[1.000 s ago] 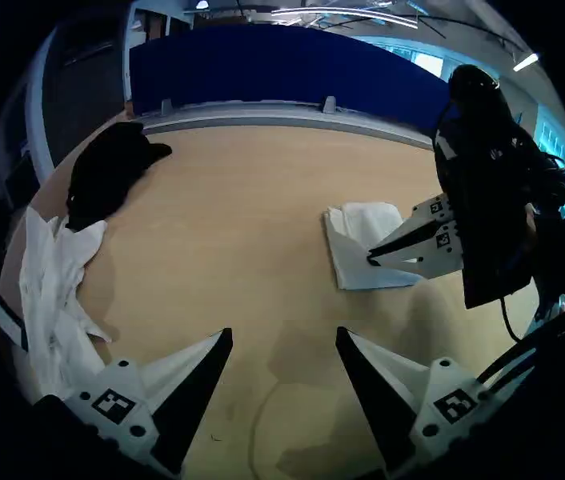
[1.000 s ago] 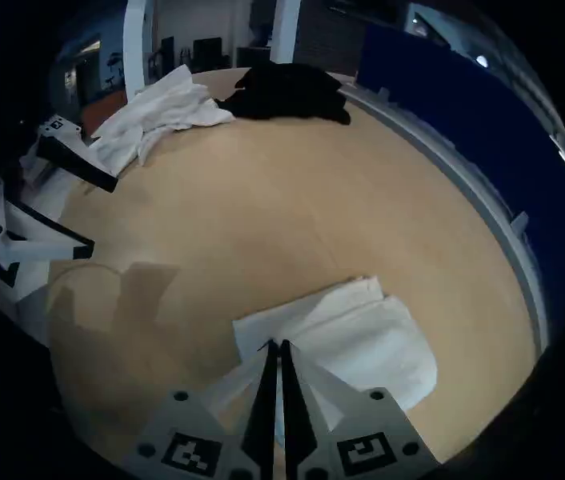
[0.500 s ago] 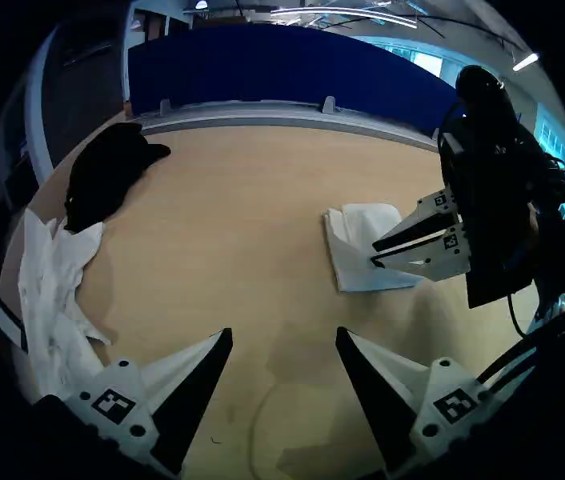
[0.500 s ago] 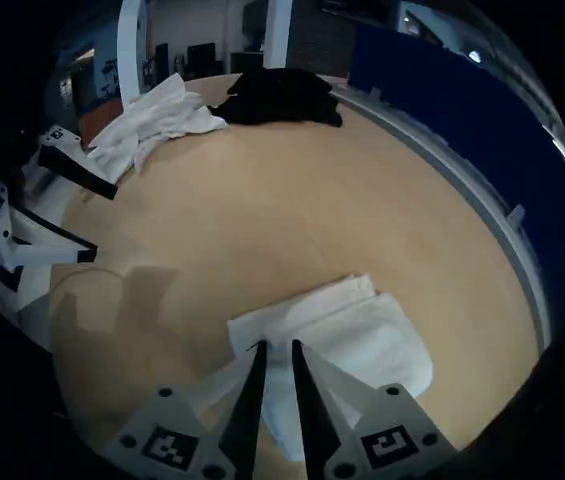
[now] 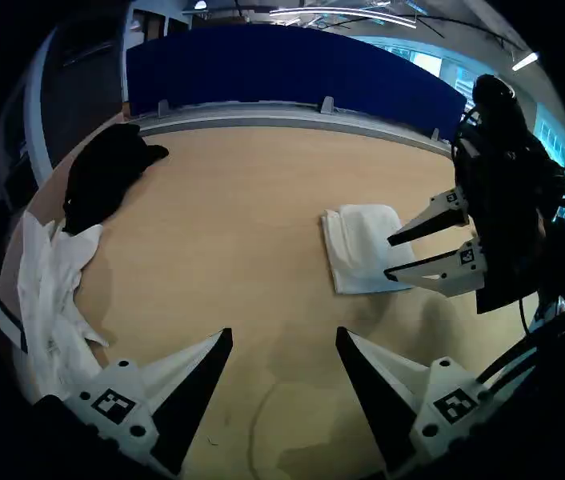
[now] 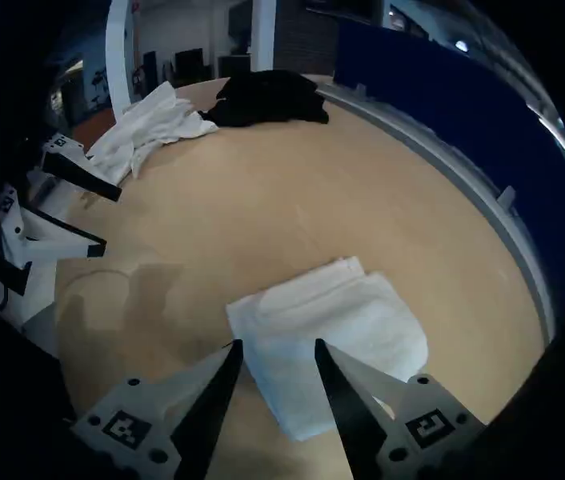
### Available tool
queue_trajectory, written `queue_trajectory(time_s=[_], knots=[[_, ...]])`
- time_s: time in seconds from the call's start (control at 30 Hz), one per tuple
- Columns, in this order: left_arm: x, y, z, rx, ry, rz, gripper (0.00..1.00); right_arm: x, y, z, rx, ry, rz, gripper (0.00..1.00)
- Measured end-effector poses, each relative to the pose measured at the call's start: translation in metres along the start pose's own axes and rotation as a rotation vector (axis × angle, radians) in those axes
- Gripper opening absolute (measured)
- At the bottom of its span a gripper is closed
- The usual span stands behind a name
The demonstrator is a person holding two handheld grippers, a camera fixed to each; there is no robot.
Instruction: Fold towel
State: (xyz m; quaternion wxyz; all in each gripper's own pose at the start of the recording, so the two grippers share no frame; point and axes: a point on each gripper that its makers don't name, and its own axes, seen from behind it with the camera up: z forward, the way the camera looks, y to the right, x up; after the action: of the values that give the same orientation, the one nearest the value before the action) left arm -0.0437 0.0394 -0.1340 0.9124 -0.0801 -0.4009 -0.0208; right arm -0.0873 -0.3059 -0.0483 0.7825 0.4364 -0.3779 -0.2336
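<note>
A folded white towel (image 5: 362, 248) (image 6: 334, 328) lies flat on the wooden table (image 5: 234, 200) (image 6: 282, 200). My right gripper (image 6: 277, 346) (image 5: 390, 256) stands open just above the towel's near edge, holding nothing. In the left gripper view it sits at the towel's right side, held by a dark-sleeved arm (image 5: 506, 216). My left gripper (image 5: 282, 334) (image 6: 94, 220) is open over bare wood, well short of the towel; in the right gripper view it is at the table's left edge.
A crumpled white cloth (image 5: 50, 296) (image 6: 146, 128) and a black garment (image 5: 102, 172) (image 6: 266, 96) lie at the table's far side from the towel. A blue partition (image 5: 282, 68) (image 6: 458, 120) runs along the table's back edge.
My right gripper went from shut to open, let go of the towel and drew back off it. The towel now lies flat. The left gripper stayed put.
</note>
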Motion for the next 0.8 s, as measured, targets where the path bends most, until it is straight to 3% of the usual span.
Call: queue_trajectory(time_s=[0.5, 0.8], knots=[[0.001, 0.009, 0.0, -0.009, 0.002, 0.004, 0.96, -0.059, 0.012, -0.031, -0.082, -0.051, 0.107, 0.72], [0.001, 0.013, 0.001, -0.012, 0.001, 0.007, 0.96, -0.076, 0.013, -0.03, -0.098, -0.07, 0.144, 0.71]])
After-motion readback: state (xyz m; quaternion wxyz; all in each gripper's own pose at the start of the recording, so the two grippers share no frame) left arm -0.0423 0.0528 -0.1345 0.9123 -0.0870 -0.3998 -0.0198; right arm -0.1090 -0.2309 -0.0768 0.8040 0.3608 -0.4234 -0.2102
